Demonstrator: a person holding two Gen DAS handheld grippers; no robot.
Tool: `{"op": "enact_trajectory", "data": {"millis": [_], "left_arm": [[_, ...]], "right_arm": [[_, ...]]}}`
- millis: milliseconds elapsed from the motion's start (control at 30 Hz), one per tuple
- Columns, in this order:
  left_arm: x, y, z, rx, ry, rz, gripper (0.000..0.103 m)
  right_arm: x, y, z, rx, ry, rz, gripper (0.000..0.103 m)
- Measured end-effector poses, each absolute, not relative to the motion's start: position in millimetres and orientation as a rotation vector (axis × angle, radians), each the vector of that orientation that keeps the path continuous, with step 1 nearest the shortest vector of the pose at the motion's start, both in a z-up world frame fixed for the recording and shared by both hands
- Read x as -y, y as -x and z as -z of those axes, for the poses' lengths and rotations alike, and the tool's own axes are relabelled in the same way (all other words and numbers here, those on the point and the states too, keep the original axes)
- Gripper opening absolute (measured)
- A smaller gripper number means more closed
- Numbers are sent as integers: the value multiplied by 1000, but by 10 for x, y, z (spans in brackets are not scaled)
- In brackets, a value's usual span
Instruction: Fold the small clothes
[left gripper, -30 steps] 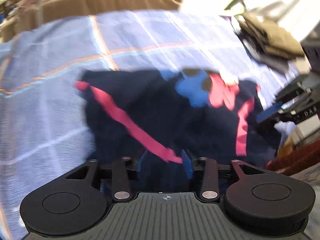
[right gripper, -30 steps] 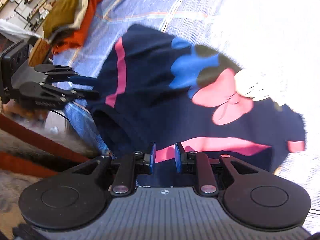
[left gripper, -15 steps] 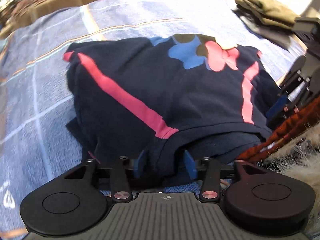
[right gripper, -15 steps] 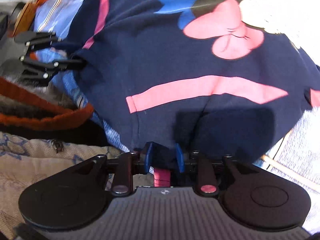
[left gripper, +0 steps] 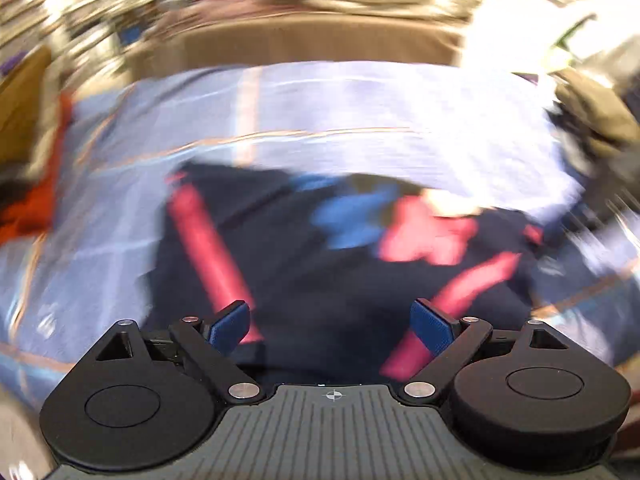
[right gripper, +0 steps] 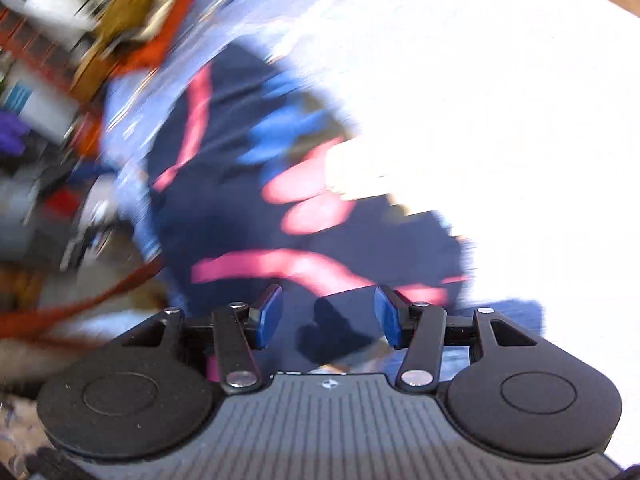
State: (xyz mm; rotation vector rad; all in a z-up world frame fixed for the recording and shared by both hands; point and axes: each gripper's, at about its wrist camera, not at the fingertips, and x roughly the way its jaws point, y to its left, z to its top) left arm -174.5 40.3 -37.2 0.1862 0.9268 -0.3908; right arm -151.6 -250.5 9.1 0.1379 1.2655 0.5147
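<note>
A small navy garment (left gripper: 328, 264) with pink stripes and a blue and pink print lies folded on the blue checked bedsheet (left gripper: 320, 108). It also shows in the right wrist view (right gripper: 256, 208). My left gripper (left gripper: 332, 326) is open and empty, just above the garment's near edge. My right gripper (right gripper: 328, 322) is open and empty over the garment's near edge. Both views are motion-blurred.
A pile of olive and dark clothes (left gripper: 592, 120) lies at the sheet's far right. Orange and olive clothes (right gripper: 148, 28) lie at the sheet's edge in the right wrist view. A brown headboard (left gripper: 312, 40) stands beyond the sheet. Strong sunlight washes out the sheet's right part (right gripper: 500, 120).
Both grippers held the garment's edge half a second ago. Now both have opened and let go, and both have drawn back and up from the garment.
</note>
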Motion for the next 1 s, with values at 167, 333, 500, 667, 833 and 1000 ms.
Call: {"op": "enact_trajectory", "data": {"millis": [167,333,500,667,833,1000], "left_arm": [[366,2003,501,-965,-268,623,103],[798,2141,827,-1044,-268,703,103],[1111,2196,1067,-1056,-410,618,103],[928,2192,1298,-1146,-406,561,103],[841,2153,1313,-1157,-380,547,103],[702,2063,1300,-1179,-300,529,103]], "right_arm": [[3029,1310,-23,-1234,-315,-372,59],[3108,1294,138,-1241,-358,-338,60],[2986,1376,234,-1257,-351,-363,62],[3030,1455,263,-1265,-347,-373,65],[3093,1396,275,-1255,-354,-357,65],[3128,1242,283,-1219,-407,-353,73]]}}
